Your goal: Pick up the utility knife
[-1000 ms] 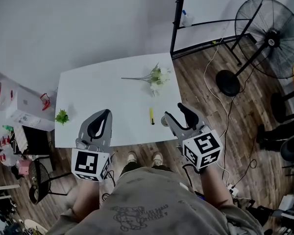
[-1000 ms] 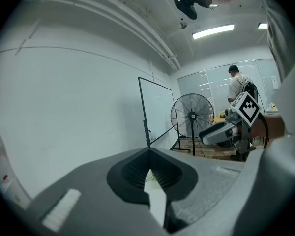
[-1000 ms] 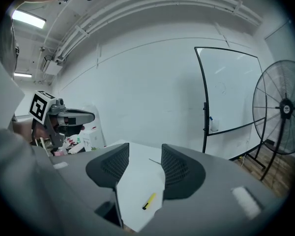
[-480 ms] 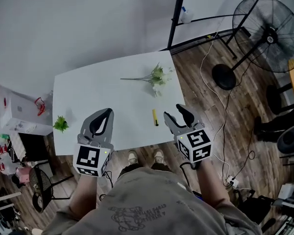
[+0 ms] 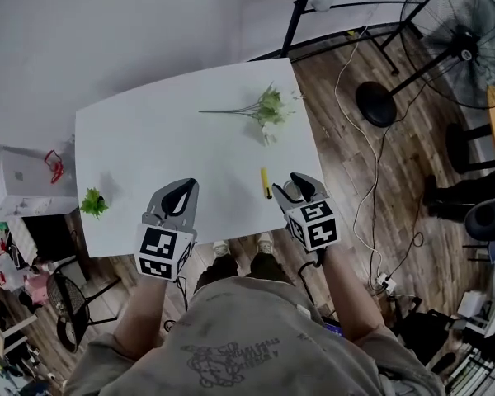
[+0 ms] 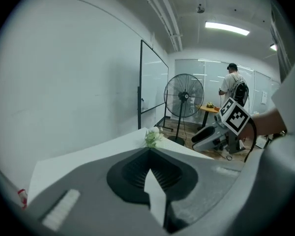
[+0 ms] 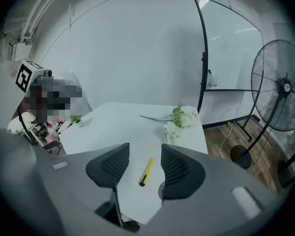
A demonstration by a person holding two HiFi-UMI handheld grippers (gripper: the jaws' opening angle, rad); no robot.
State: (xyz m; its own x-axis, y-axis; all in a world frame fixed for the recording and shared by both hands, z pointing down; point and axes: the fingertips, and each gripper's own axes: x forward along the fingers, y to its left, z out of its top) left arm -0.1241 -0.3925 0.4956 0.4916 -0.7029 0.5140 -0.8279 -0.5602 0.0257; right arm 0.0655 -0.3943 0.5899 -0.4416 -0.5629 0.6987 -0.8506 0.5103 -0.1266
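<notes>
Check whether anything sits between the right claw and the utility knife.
Nothing visible does. The right claw is open, and the utility knife lies on the bare white table straight ahead, seen in the gap between its jaws. The flowers lie farther back, beyond the knife.

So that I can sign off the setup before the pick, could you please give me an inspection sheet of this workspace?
Surface: white table, mostly bare.
Job's things: yellow utility knife lying flat near the front edge, untouched, just ahead of the right gripper's jaws.
Clutter: flower bunch toward the far right; small green sprig at the left edge.
Grippers: left gripper shut, empty; right gripper open, empty.
Cables: white cable trailing over the wooden floor right of the table.
Surroundings: pedestal fan, whiteboard, a person standing far behind.
</notes>
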